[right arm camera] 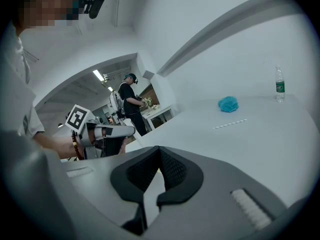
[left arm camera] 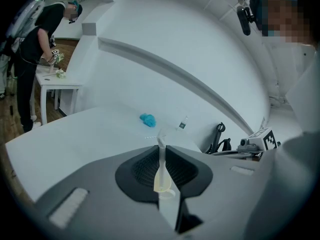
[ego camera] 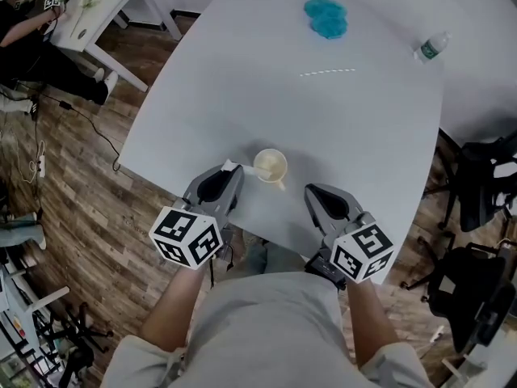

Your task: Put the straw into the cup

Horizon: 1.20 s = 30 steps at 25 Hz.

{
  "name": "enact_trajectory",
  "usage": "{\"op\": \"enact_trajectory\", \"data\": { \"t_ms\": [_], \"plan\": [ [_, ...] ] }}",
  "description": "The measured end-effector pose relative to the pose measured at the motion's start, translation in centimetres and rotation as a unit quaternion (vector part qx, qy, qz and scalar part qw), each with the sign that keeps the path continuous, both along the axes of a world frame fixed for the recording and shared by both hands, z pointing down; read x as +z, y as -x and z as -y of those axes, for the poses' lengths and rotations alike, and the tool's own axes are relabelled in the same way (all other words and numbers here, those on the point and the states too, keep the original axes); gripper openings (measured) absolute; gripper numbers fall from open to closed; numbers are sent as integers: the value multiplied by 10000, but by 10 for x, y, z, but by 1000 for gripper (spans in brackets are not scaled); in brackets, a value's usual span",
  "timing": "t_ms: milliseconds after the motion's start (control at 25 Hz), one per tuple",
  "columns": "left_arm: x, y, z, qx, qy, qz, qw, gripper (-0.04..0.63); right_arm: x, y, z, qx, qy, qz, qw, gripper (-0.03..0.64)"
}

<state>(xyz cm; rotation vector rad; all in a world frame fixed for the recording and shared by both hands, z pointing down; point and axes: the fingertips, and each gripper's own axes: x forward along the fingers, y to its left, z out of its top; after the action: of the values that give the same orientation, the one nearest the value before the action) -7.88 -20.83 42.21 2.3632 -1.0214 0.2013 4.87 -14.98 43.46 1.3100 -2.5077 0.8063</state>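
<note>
The straw (left arm camera: 161, 159) is pinched between the fingers of the left gripper (ego camera: 229, 172), upright in the left gripper view, with its lower end at the mouth of the cup (ego camera: 271, 166). Whether that end is inside the rim or only against it, I cannot tell. The cup stands on the table (ego camera: 363, 136) close to the near edge, and nothing holds it. The right gripper (ego camera: 311, 191) hovers just beside it, fingers pressed together on nothing.

The main risk is likely the cup: it looks light, so a sideways push from the straw on the rim could slide or tip it toward the edge. Letting go before the end is well inside would probably drop the straw on the table. A hard pinch may flatten it.

Farther out lie a thin white stick (ego camera: 327, 73), a blue lump (ego camera: 325, 16) and a bottle (ego camera: 430, 47), all well apart
</note>
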Motion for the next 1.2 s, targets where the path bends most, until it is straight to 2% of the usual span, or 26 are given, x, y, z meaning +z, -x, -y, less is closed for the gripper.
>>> {"op": "enact_trajectory", "data": {
  "t_ms": [680,1200],
  "plan": [
    [42,-9,18,-158,403,-52,9990,58,20,-4,1,-127,266,27,9996,6],
    [63,-23,23,-67,502,34,9987,58,40,-8,-5,-156,485,20,9987,6]
  ]
}}
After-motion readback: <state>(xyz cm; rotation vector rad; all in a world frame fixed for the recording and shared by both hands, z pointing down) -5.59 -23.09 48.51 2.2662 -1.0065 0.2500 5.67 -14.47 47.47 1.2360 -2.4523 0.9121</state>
